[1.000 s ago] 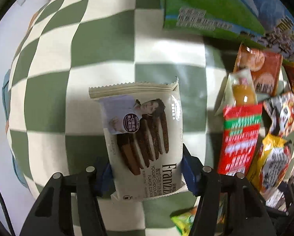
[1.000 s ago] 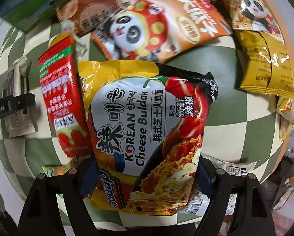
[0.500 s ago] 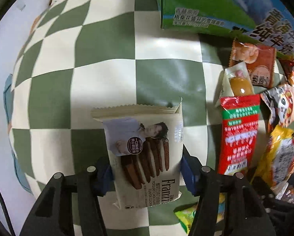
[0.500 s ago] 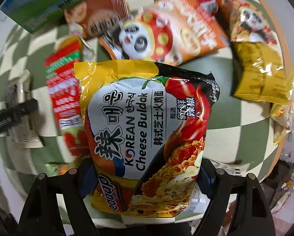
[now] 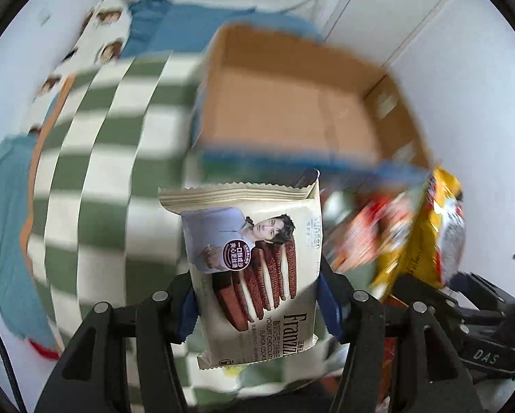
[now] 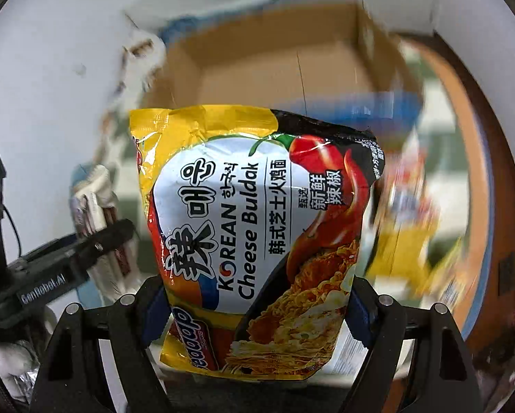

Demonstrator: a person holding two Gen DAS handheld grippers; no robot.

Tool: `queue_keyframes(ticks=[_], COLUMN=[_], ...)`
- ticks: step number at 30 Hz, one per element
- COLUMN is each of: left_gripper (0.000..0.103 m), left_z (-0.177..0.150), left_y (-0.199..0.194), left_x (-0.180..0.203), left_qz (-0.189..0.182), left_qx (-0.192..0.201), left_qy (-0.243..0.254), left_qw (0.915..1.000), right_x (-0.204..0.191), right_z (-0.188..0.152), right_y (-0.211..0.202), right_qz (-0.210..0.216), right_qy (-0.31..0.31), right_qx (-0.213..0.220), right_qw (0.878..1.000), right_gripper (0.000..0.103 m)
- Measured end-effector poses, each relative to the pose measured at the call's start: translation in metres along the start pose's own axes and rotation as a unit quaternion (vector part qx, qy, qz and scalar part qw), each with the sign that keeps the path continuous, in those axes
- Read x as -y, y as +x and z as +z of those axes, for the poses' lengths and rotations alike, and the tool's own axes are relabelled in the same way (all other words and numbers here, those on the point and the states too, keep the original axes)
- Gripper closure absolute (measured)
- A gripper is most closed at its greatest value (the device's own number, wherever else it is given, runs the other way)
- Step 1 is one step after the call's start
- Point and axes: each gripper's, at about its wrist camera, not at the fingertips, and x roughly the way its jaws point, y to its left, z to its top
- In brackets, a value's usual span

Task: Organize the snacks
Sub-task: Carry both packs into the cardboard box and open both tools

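Noodle packet clamped in right gripper, cookie packet clamped in left gripper.

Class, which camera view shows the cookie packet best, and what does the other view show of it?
The left wrist view. There the cookie packet fills the centre, its front and print readable, held between the left gripper jaws. The right wrist view shows only a blurred edge of it at the left, partly hidden behind the gripper.

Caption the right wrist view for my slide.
Right gripper holds a Korean Cheese Buldak noodle packet before an open cardboard box.
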Motion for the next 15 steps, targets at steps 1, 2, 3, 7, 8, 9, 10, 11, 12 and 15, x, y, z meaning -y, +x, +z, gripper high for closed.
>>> queue_keyframes(ticks=[1,2,3,7,8,9,10,11,12,15], left_gripper=[0.048,0.047,0.047,0.047,0.047,0.047,0.047,0.047,0.047,0.047], left_z=[0.021,0.049,0.071,0.166,0.184,0.196,0.206,0.215,0.226,0.245], left_y=[-0.003,0.007,0.008,0.048,0.063,0.079,0.092,0.109,0.128,0.168], left_x=[0.01,0.015,0.025,0.021,0.021,0.02,0.019,0.016,0.016,0.018], left_qz=[-0.01,-0.015,-0.017,-0.012,-0.005,0.001,0.0,0.003,0.006,0.02], left_qx=[0.008,0.013,0.02,0.012,0.002,-0.008,-0.018,-0.029,-0.045,-0.083], left_qy=[0.003,0.007,0.01,-0.001,-0.006,-0.008,-0.014,-0.018,-0.018,-0.022], left_qw=[0.9999,0.9998,0.9996,0.9999,1.0,0.9999,0.9997,0.9994,0.9988,0.9961], right_x=[0.002,0.003,0.005,0.013,0.017,0.021,0.023,0.026,0.029,0.044], right_z=[0.015,0.036,0.052,0.118,0.135,0.148,0.165,0.173,0.183,0.216], right_y=[-0.007,-0.014,-0.017,0.004,0.018,0.031,0.043,0.053,0.065,0.102], right_qz=[0.001,0.0,-0.004,-0.036,-0.045,-0.05,-0.053,-0.056,-0.06,-0.071], right_qy=[-0.007,-0.016,-0.023,-0.048,-0.051,-0.05,-0.05,-0.05,-0.048,-0.044], right_qx=[0.011,0.023,0.034,0.04,0.03,0.02,0.004,-0.007,-0.018,-0.056], right_qw=[1.0,1.0,0.999,0.997,0.997,0.997,0.997,0.997,0.997,0.995], right_gripper=[0.018,0.018,0.018,0.018,0.018,0.018,0.018,0.018,0.018,0.018])
